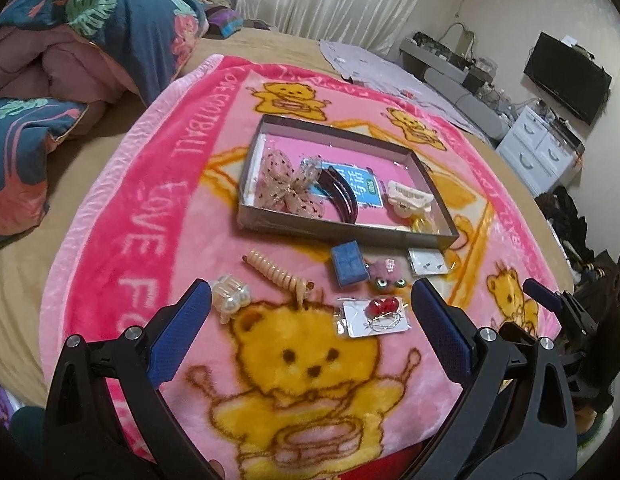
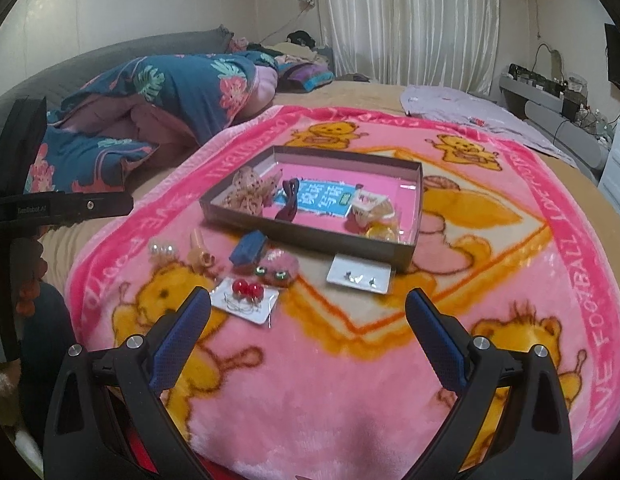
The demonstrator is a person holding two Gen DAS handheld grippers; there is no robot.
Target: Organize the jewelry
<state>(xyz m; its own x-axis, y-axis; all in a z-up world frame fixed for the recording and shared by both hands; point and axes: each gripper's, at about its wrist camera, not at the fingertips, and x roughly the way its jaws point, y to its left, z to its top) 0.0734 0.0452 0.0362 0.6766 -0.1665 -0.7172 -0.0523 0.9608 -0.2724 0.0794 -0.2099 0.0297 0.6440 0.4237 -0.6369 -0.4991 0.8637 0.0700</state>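
Note:
A shallow grey box point(image 1: 338, 230) point(image 2: 310, 242) lies on the pink bear blanket point(image 1: 158, 208). It holds a lace bow point(image 1: 286, 188), a dark hair clip point(image 1: 342, 196) and a cream claw clip point(image 1: 408, 198). In front of it lie a blue box point(image 1: 349, 266) point(image 2: 248, 251), a spiral hair clip point(image 1: 276, 274), a pearl clip point(image 1: 230, 298), a red earring card point(image 1: 376, 316) point(image 2: 246, 298), a stud earring card point(image 1: 426, 264) point(image 2: 360, 276) and a pink fuzzy piece with green eyes point(image 2: 278, 270). My left gripper point(image 1: 310, 296) is open above the near items. My right gripper point(image 2: 308, 306) is open, empty, just before the cards.
A folded blue floral quilt point(image 1: 82, 48) point(image 2: 158, 100) lies at the left on the bed. A lilac cloth point(image 2: 482, 116) lies at the far right. White drawers point(image 1: 538, 148) and a dark screen point(image 1: 566, 76) stand past the bed's right edge.

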